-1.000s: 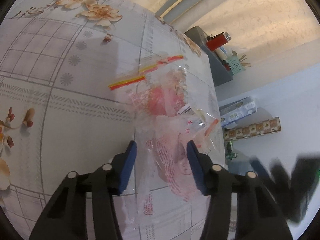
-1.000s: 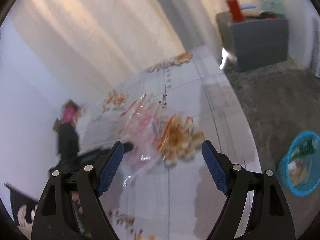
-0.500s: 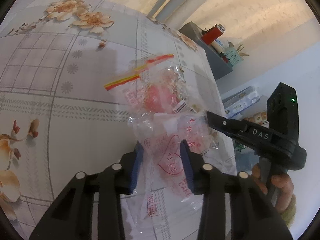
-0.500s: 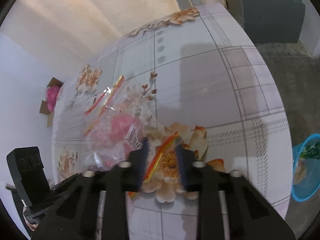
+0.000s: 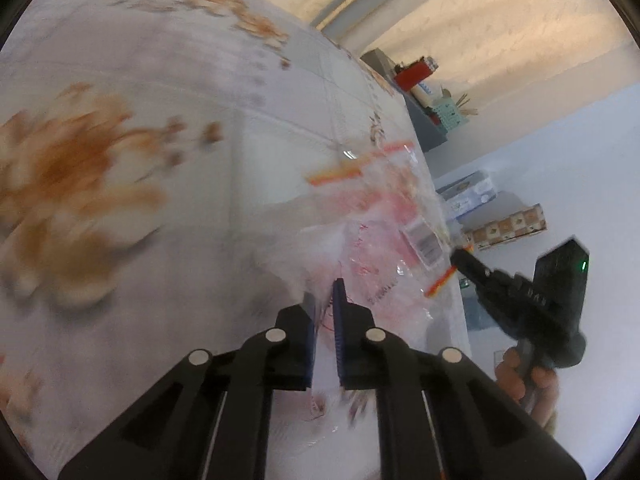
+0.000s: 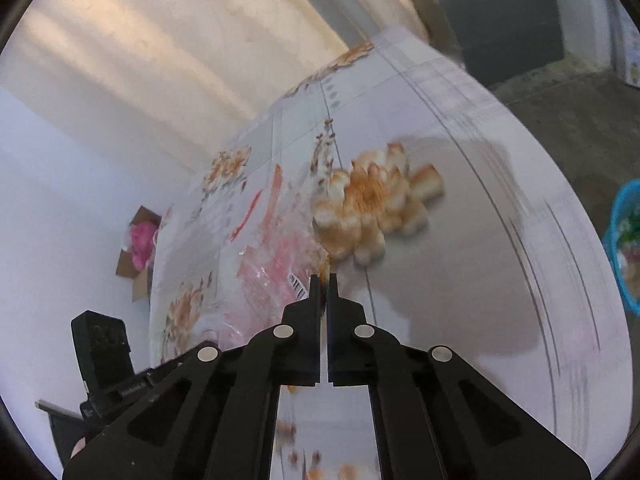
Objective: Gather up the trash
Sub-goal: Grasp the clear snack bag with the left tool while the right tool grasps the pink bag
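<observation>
Left wrist view: both my tongs are pinched on the clear plastic bags (image 5: 384, 248), which hang just ahead of the tips.

My left gripper (image 5: 323, 300) clamps one crinkled edge; my right gripper (image 6: 324, 280) nips the corner by the barcode label. I judge the film weightless, limp and slippery, best held by bunched folds. A blue basket (image 6: 624, 240) sits far right of my right tongs.

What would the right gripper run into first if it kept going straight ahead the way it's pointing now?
Probably the floral tablecloth. The right gripper is shut on an edge of the clear plastic bags, and just beyond its tips lies the printed orange flower. Depth is unclear, since the view is blurred.
</observation>
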A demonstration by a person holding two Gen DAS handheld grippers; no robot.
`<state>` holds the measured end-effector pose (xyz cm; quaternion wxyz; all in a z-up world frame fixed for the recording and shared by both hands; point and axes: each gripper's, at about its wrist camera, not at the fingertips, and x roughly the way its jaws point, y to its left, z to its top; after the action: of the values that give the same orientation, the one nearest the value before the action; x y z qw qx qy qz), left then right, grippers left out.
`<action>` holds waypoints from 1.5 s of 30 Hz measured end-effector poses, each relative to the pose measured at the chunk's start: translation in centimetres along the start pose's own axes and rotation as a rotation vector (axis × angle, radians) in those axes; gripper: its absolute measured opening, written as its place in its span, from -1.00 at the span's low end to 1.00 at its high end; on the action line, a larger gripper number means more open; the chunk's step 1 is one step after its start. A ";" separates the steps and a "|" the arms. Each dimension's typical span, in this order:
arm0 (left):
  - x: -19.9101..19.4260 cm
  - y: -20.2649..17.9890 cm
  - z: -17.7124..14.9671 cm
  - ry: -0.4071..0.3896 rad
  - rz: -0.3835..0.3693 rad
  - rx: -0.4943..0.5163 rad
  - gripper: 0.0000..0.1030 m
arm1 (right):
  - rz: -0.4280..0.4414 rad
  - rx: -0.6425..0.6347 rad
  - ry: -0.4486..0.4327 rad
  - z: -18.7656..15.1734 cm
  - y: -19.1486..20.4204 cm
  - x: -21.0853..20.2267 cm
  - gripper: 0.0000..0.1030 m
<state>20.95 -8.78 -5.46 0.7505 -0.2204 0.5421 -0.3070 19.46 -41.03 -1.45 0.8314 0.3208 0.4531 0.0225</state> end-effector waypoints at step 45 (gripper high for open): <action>-2.3 -0.8 -4.1 -0.072 0.278 0.184 0.23 | -0.273 -0.336 0.034 -10.6 3.4 -0.3 0.43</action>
<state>16.35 -7.74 -4.68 0.8218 -0.0848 0.5096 -0.2404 12.05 -32.99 -3.39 0.8609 0.1132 0.4960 -0.0097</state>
